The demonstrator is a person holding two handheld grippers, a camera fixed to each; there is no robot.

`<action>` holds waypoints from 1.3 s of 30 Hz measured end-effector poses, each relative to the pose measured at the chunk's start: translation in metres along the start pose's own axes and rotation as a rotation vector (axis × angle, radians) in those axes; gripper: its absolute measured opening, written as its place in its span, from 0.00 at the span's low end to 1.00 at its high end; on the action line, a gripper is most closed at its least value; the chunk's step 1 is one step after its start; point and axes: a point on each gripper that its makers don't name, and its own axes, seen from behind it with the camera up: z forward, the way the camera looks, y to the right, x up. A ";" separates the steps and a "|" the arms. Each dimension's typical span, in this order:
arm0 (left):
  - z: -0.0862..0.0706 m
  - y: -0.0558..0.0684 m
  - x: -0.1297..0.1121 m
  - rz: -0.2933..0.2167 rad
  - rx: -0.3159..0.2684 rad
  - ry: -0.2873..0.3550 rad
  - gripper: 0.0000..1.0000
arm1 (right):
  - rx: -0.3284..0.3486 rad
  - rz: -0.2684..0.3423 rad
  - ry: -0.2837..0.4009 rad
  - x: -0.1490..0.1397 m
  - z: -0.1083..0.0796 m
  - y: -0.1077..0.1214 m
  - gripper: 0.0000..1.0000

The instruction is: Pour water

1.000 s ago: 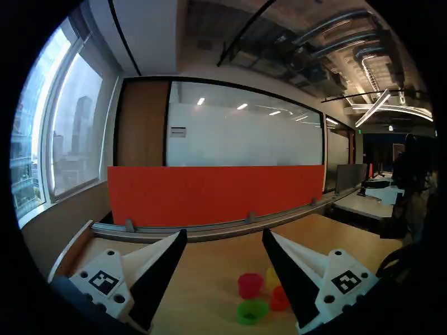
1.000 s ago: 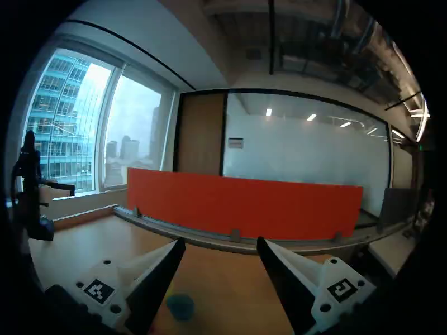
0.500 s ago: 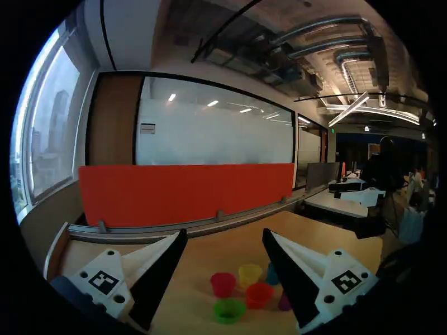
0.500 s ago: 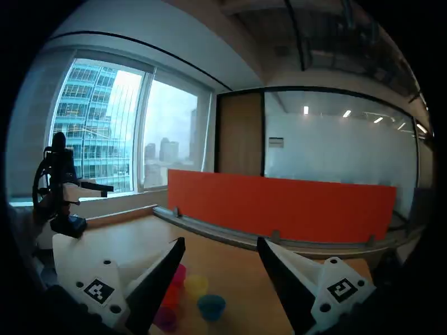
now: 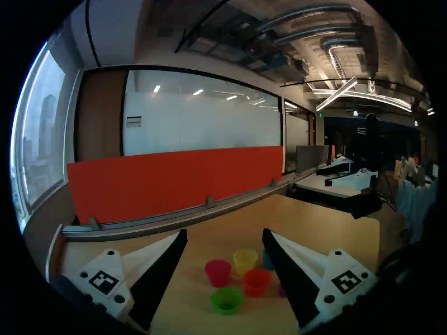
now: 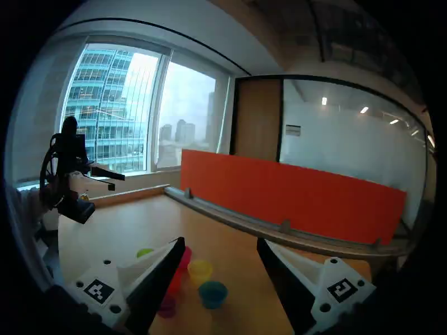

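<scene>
A cluster of small plastic cups stands on the wooden desk [image 5: 318, 223]. In the left gripper view I see a pink cup [image 5: 218, 272], a yellow cup [image 5: 245, 261], a red cup [image 5: 257, 281] and a green cup [image 5: 226, 300]; a teal cup [image 5: 269, 260] is half hidden behind the right finger. My left gripper [image 5: 223, 233] hangs open above them, holding nothing. In the right gripper view the yellow cup [image 6: 199, 271], teal cup [image 6: 213, 293], pink cup [image 6: 185, 258] and purple cup [image 6: 166, 306] lie below my open right gripper [image 6: 219, 241]. The left gripper [image 6: 75, 178] shows far left, held by a hand.
An orange partition [image 5: 173, 181] on a metal rail [image 5: 167, 220] runs along the desk's far edge. Large windows [image 6: 123, 117] stand to the left. More desks and monitors [image 5: 346, 178] lie to the right, beyond the desk's rounded end.
Both views have swung and dipped, bringing the cups further into sight between the fingers. The right view turned left, and the left gripper looms larger in it. Both grippers stay open.
</scene>
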 end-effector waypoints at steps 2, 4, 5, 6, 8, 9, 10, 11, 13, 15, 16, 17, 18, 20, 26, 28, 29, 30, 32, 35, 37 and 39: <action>0.002 -0.001 -0.007 0.001 -0.005 -0.014 1.00 | 0.006 -0.004 -0.015 -0.005 0.002 0.001 1.00; 0.004 -0.002 -0.014 0.002 -0.010 -0.029 1.00 | 0.014 -0.006 -0.030 -0.011 0.004 0.001 1.00; 0.005 -0.002 -0.018 0.002 -0.012 -0.036 1.00 | 0.018 -0.006 -0.037 -0.013 0.005 0.001 1.00; 0.006 -0.002 -0.021 0.001 -0.015 -0.043 1.00 | 0.022 -0.006 -0.043 -0.015 0.006 0.001 1.00; 0.008 -0.001 -0.027 0.001 -0.023 -0.055 1.00 | 0.035 -0.006 -0.059 -0.022 0.007 -0.001 1.00; 0.008 -0.001 -0.030 0.001 -0.026 -0.061 1.00 | 0.041 -0.006 -0.066 -0.025 0.008 -0.001 1.00; 0.009 0.000 -0.033 -0.001 -0.031 -0.067 1.00 | 0.045 -0.006 -0.077 -0.030 0.009 -0.001 1.00; 0.009 0.000 -0.037 -0.002 -0.036 -0.072 1.00 | 0.048 -0.006 -0.086 -0.034 0.010 -0.001 1.00; 0.011 0.002 -0.046 -0.006 -0.046 -0.085 1.00 | 0.055 -0.005 -0.106 -0.043 0.011 -0.001 1.00; 0.012 0.004 -0.055 -0.011 -0.055 -0.099 1.00 | 0.061 -0.004 -0.125 -0.052 0.013 -0.002 1.00; 0.013 0.005 -0.060 -0.013 -0.060 -0.108 1.00 | 0.064 -0.004 -0.137 -0.057 0.014 -0.002 1.00; 0.013 0.006 -0.064 -0.014 -0.064 -0.115 1.00 | 0.066 -0.004 -0.147 -0.062 0.015 -0.002 1.00; 0.014 0.007 -0.069 -0.016 -0.068 -0.122 1.00 | 0.068 -0.004 -0.158 -0.067 0.015 -0.002 1.00; 0.015 0.009 -0.078 -0.017 -0.075 -0.139 1.00 | 0.073 -0.007 -0.175 -0.076 0.016 -0.002 1.00; 0.019 0.012 -0.102 -0.008 -0.090 -0.182 1.00 | 0.082 -0.012 -0.223 -0.099 0.018 -0.002 1.00; 0.019 0.013 -0.111 -0.008 -0.095 -0.196 1.00 | 0.084 -0.013 -0.237 -0.107 0.018 -0.001 1.00; 0.019 0.014 -0.115 -0.008 -0.098 -0.202 1.00 | 0.085 -0.014 -0.244 -0.111 0.019 -0.001 1.00; 0.020 0.014 -0.119 -0.009 -0.101 -0.209 1.00 | 0.086 -0.014 -0.251 -0.115 0.019 -0.001 1.00; 0.021 0.015 -0.129 -0.012 -0.105 -0.223 1.00 | 0.085 -0.014 -0.263 -0.123 0.021 0.000 1.00; 0.022 0.016 -0.142 -0.009 -0.111 -0.244 1.00 | 0.087 -0.011 -0.280 -0.136 0.023 0.000 1.00; 0.023 0.018 -0.150 -0.001 -0.114 -0.258 1.00 | 0.088 -0.009 -0.290 -0.143 0.025 0.000 1.00; 0.025 0.019 -0.158 0.010 -0.117 -0.273 1.00 | 0.089 -0.008 -0.299 -0.150 0.027 0.000 1.00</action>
